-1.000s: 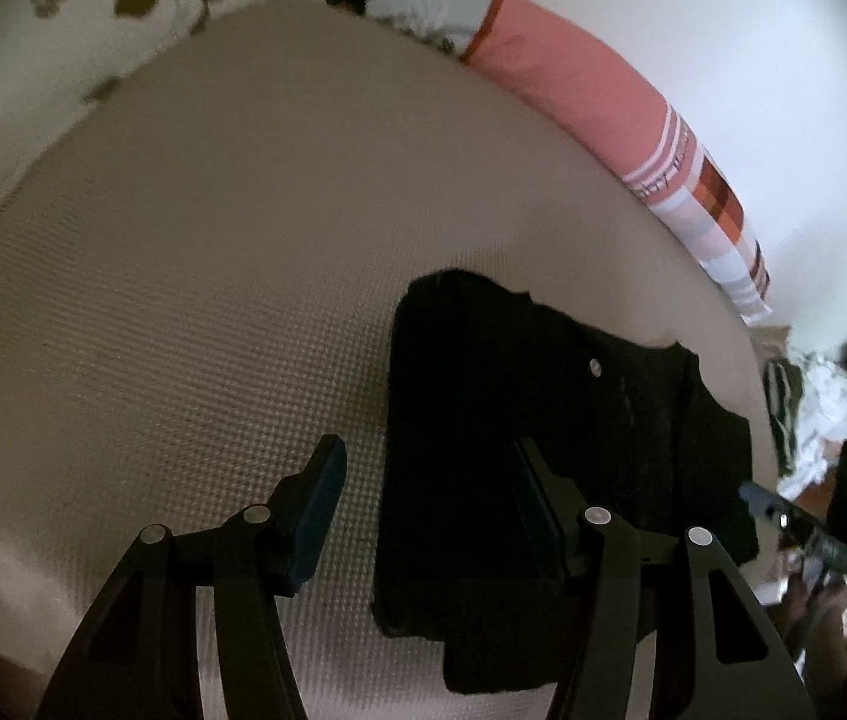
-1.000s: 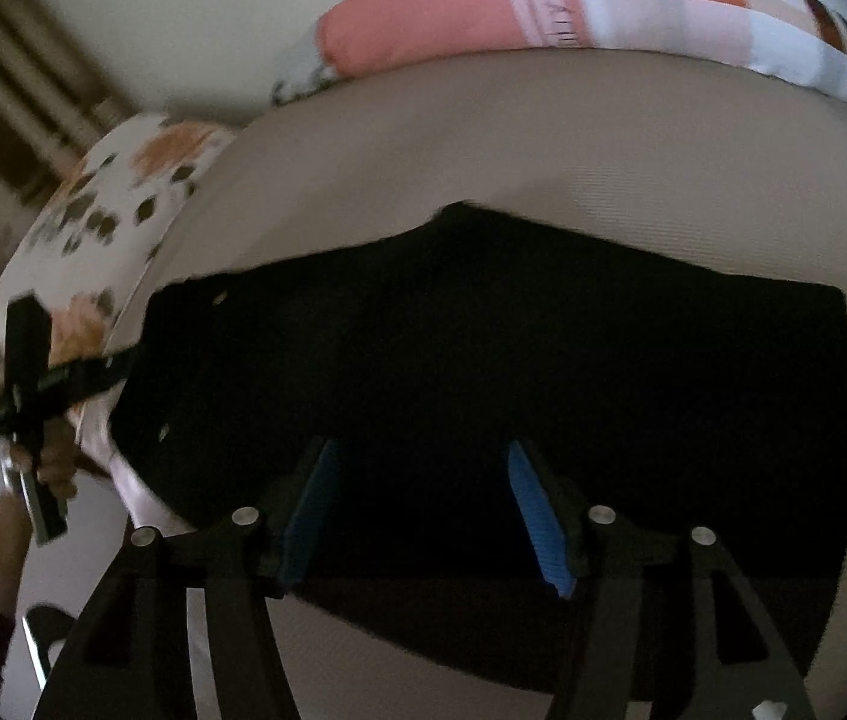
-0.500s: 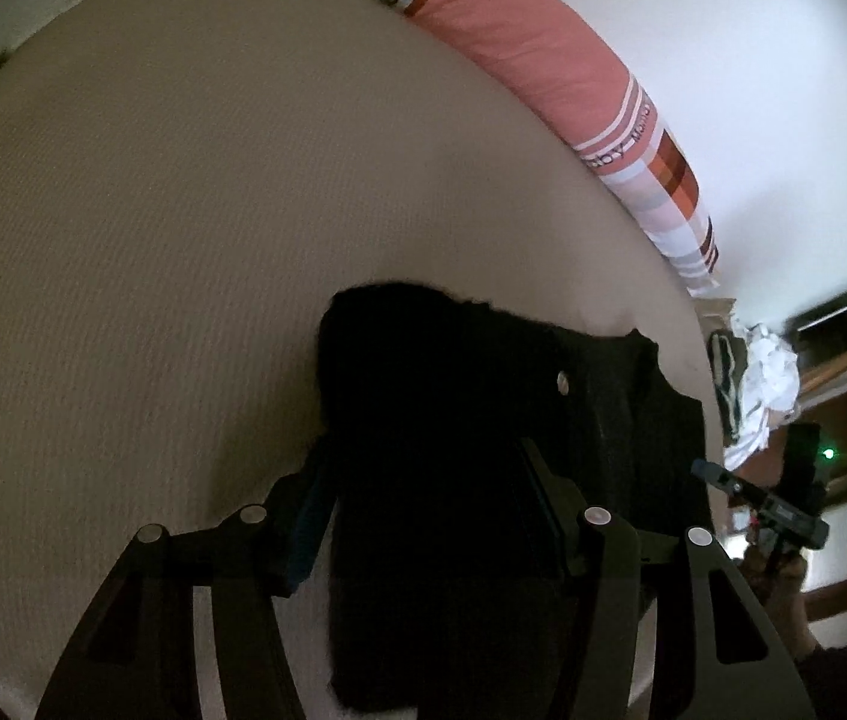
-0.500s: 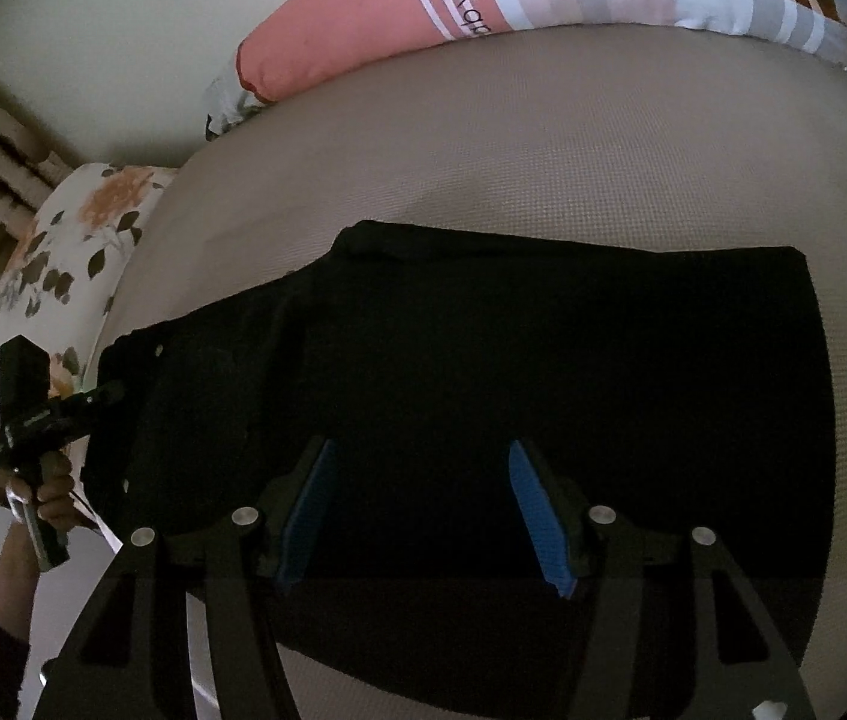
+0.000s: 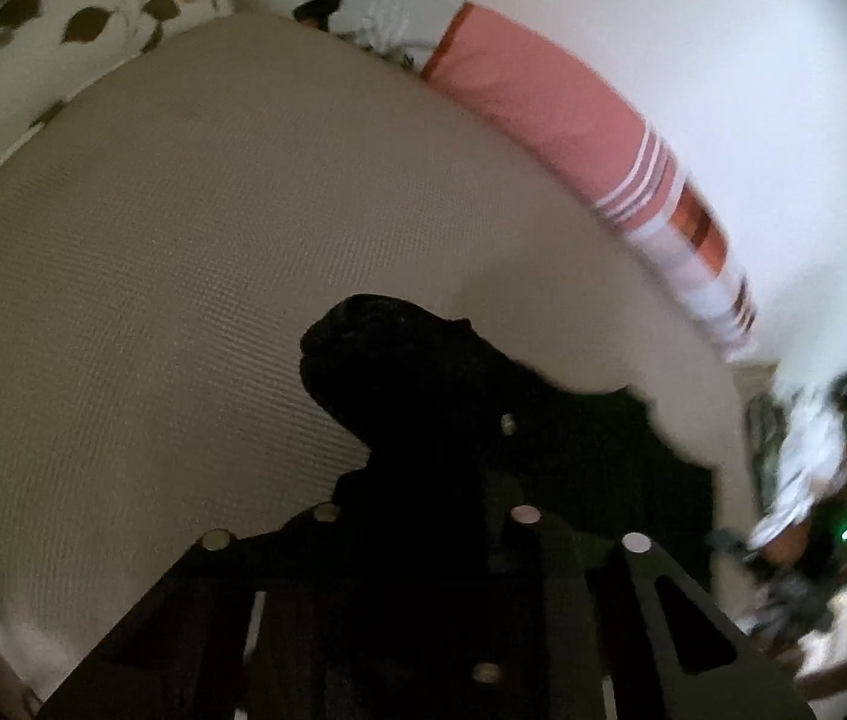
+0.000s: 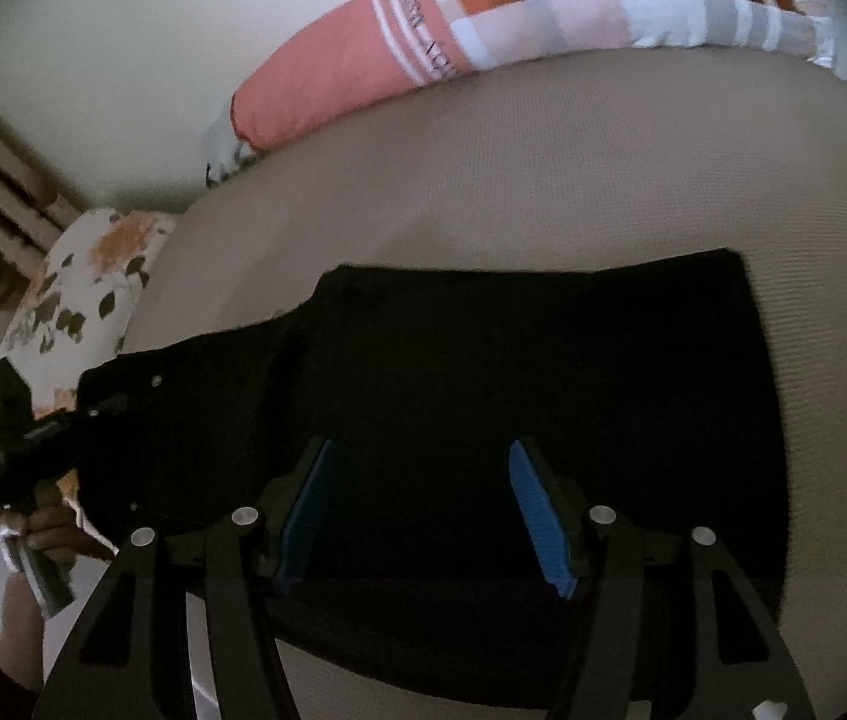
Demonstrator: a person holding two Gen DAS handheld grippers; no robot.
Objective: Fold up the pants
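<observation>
Black fabric pants (image 6: 483,372) lie on a beige textured mattress (image 6: 543,168). Left gripper (image 5: 423,480): pads hidden in dark cloth, jaws just closed, apparently pinching a raised pants edge. Right gripper (image 6: 423,516): blue pads spread over the pants, nothing clamped. Lettering on the pink striped bolster (image 6: 333,72) is too blurred to read. Only the right view shows the left hand (image 6: 45,534).

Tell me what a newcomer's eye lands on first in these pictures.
The black pants lie spread across the beige mattress, filling the middle of the right wrist view. In the left wrist view the left hand-held gripper has just closed on a bunched-up end of them. Behind, a pink striped bolster lies along the white wall.
</observation>
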